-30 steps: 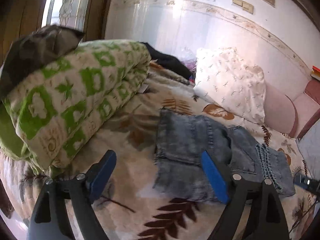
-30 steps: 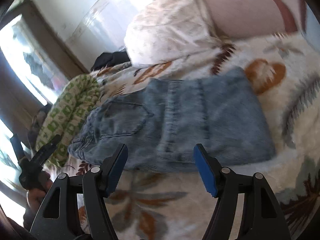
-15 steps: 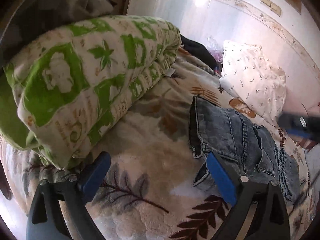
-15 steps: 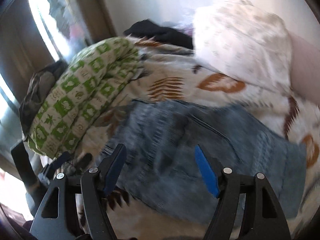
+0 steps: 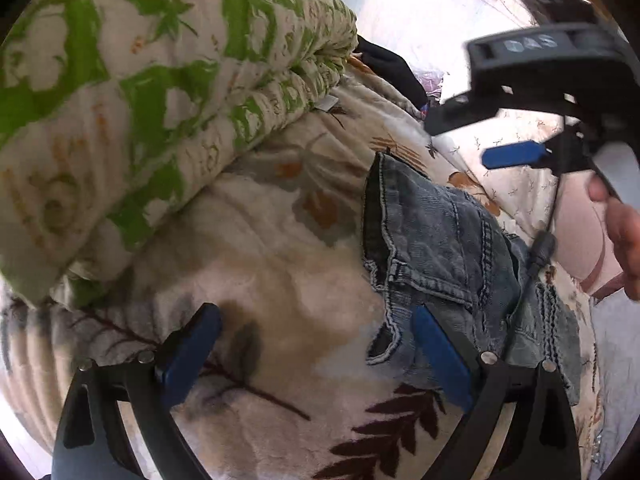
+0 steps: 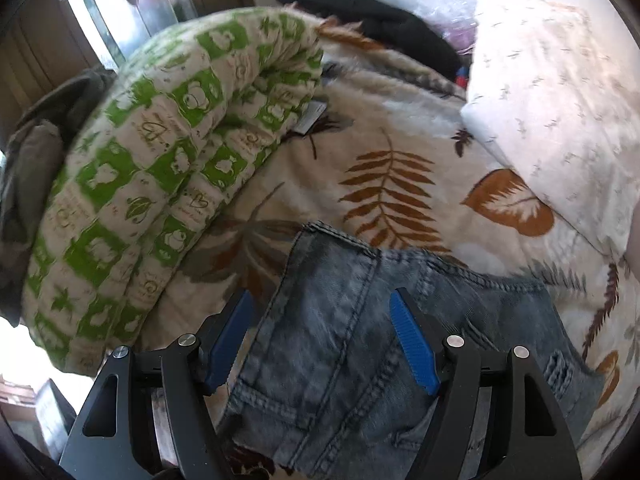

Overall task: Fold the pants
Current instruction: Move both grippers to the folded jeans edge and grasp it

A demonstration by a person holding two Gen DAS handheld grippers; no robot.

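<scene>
Left wrist view: folded denim pants (image 5: 448, 248) lie on a leaf-print blanket (image 5: 256, 264), just beside a rolled green-and-cream quilt (image 5: 132, 92). Left gripper (image 5: 316, 356) jaws stand wide apart, having just been opening; its right pad sits over the pants' near edge, its left pad over bare blanket, nothing pinched. Right gripper (image 5: 480, 140) hangs above the pants' far end, jaws parted and empty, a hand (image 5: 624, 232) behind it.

Right wrist view: right gripper (image 6: 320, 344) over the pants (image 6: 352, 352), jaws apart, one pad on each side of a denim edge, fabric lying flat below. White pillow (image 6: 560, 112) beyond the pants; dark garment (image 6: 380, 20) behind the quilt (image 6: 168, 152).
</scene>
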